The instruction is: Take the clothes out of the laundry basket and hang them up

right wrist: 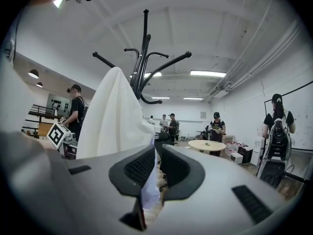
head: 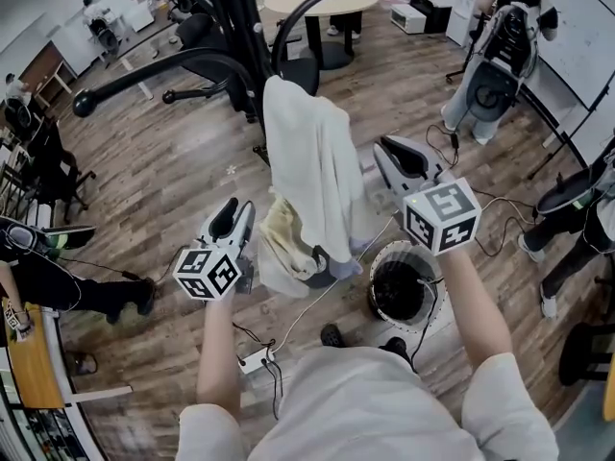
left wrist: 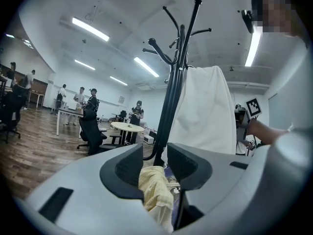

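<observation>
At the coat rack (left wrist: 178, 77), the left gripper (left wrist: 155, 155), jaws apart, has the yellow garment (left wrist: 155, 185) straight ahead in its gap. The right gripper (right wrist: 157, 155), jaws narrowly parted, sits just right of the draped white garment (right wrist: 115, 116). The laundry basket (head: 382, 260) stands near, right.

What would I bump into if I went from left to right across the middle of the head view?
left gripper → yellow cloth → hanging white garment → right gripper
</observation>
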`<act>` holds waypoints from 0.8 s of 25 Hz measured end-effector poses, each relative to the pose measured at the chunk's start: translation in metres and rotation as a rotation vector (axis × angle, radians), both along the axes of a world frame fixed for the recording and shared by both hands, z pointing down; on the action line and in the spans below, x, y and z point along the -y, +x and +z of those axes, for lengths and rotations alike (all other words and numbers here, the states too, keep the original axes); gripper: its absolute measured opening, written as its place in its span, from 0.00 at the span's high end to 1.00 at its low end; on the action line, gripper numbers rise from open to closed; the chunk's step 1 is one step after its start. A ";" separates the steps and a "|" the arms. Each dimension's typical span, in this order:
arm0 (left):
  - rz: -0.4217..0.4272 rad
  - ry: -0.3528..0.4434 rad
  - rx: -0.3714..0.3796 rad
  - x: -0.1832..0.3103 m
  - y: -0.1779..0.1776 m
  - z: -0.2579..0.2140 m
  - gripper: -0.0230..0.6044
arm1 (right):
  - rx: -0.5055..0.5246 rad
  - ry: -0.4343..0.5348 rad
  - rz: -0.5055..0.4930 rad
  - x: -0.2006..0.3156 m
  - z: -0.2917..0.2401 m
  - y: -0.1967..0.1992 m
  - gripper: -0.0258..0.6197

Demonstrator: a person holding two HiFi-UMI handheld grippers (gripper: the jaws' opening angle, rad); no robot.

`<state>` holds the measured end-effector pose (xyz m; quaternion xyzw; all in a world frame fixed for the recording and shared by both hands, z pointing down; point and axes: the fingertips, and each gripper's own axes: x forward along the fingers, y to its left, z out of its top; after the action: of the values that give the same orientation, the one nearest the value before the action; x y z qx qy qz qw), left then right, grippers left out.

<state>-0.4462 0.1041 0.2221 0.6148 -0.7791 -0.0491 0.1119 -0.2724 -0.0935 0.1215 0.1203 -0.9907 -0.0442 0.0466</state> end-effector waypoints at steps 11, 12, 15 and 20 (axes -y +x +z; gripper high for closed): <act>0.010 0.021 0.083 0.004 0.069 -0.026 0.72 | -0.017 -0.024 -0.053 -0.005 0.015 0.046 0.88; 0.012 0.021 0.090 0.006 0.079 -0.027 0.72 | -0.020 -0.028 -0.058 -0.004 0.019 0.054 0.88; 0.016 0.019 0.096 0.010 0.103 -0.028 0.72 | -0.034 -0.037 -0.072 -0.004 0.028 0.072 0.88; 0.025 0.016 0.101 0.016 0.137 -0.031 0.73 | -0.050 -0.042 -0.101 -0.009 0.039 0.100 0.90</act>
<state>-0.3092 0.0877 0.1912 0.6270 -0.7757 -0.0229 0.0683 -0.1720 -0.0848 0.1604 0.0678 -0.9947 -0.0285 0.0717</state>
